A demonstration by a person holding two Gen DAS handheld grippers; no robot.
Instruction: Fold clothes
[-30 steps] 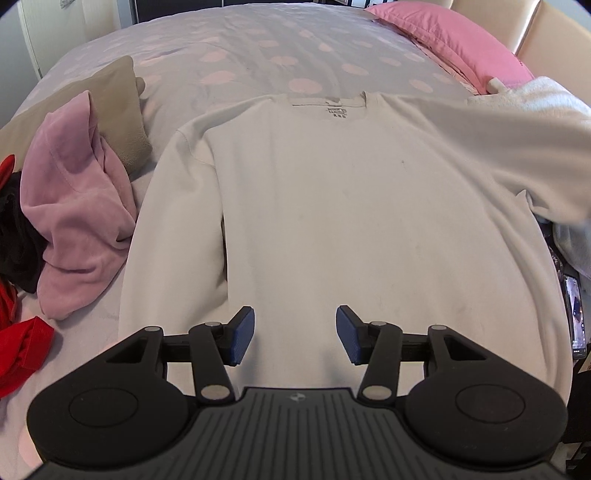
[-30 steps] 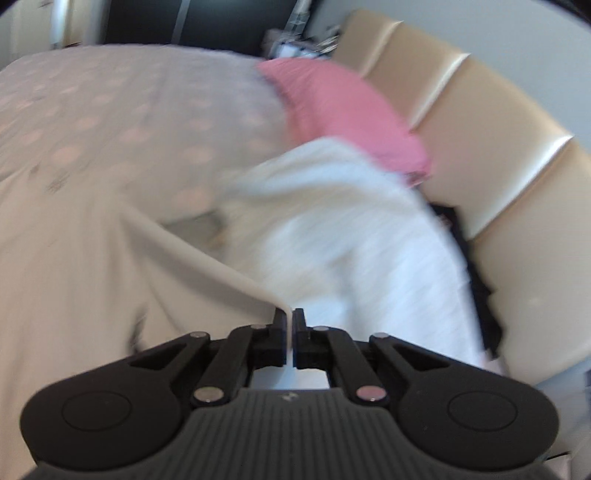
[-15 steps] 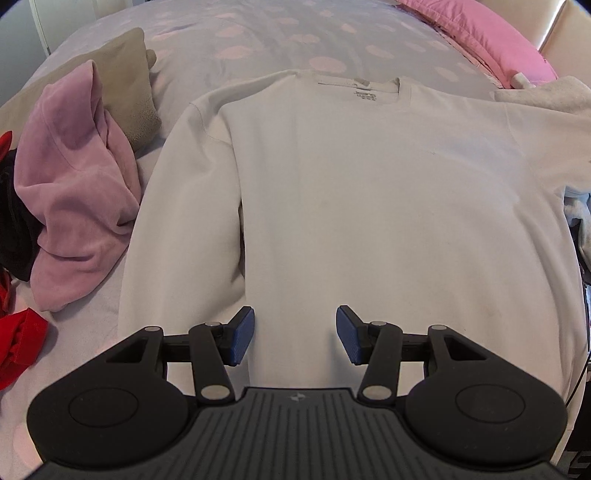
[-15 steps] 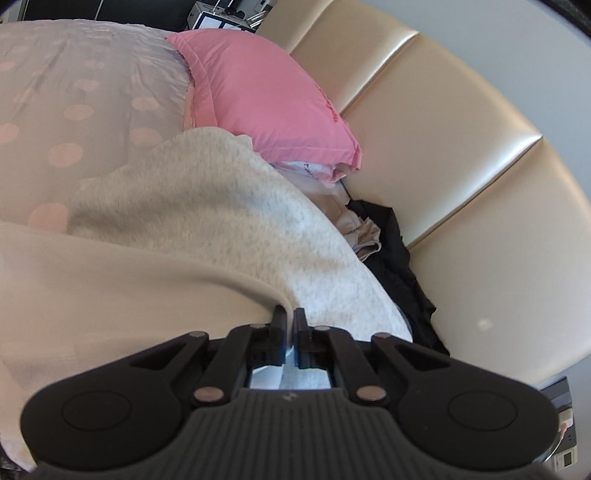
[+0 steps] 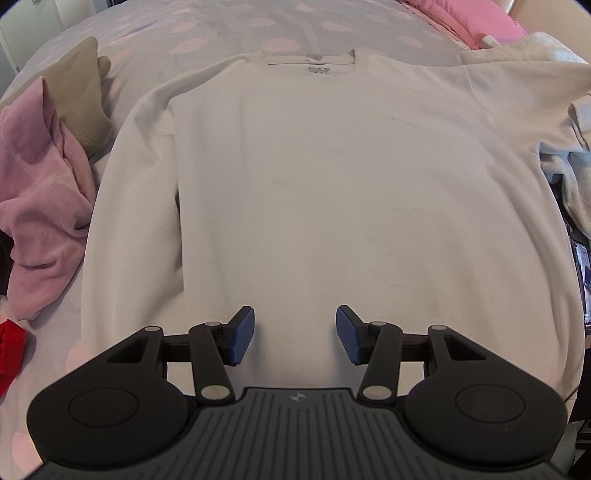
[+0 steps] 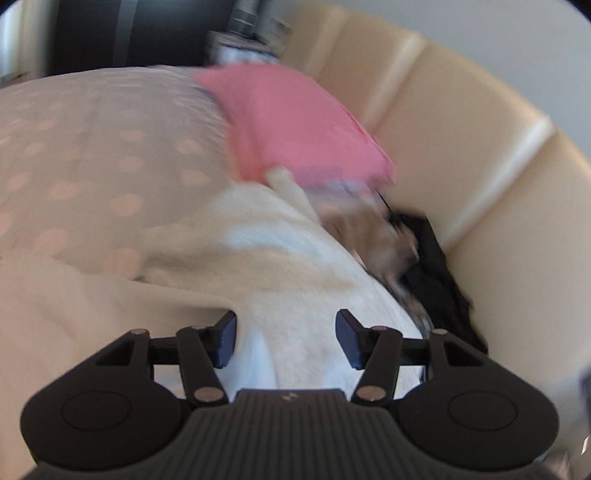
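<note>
1. The left gripper [image 5: 294, 334] hovers over the lower middle of the white sweatshirt [image 5: 332, 177], its blue pads [image 5: 242, 336] held moderately apart with nothing between them.
2. The right gripper [image 6: 286, 338] has its jaws opening; only loose cloth lies beneath the gap, and the pads [image 6: 225, 341] press on nothing.
3. The white sweatshirt lies spread flat, front down, on the bed [image 5: 207, 33], its neck label at the far end from the left gripper and one sleeve [image 5: 129, 206] laid straight along its side.
4. The sweatshirt's other sleeve [image 6: 92, 310] runs off toward the right gripper, its edge just beside that gripper's left pad.
5. Beyond that sleeve, beside the sweatshirt, sits a heap of fluffy white fabric [image 6: 280, 266]; the right wrist view is blurred, so its shape is unclear.
6. Further from the sweatshirt on that side lie a pink pillow [image 6: 295, 125], a dark garment [image 6: 436, 280] and a cream padded headboard [image 6: 480, 177].
7. On the sweatshirt's opposite side lie a crumpled pink garment [image 5: 40, 206], a beige cushion [image 5: 77, 96] and a red item [image 5: 11, 347] at the frame edge.
8. The bed cover around the sweatshirt is pale with pink dots.
</note>
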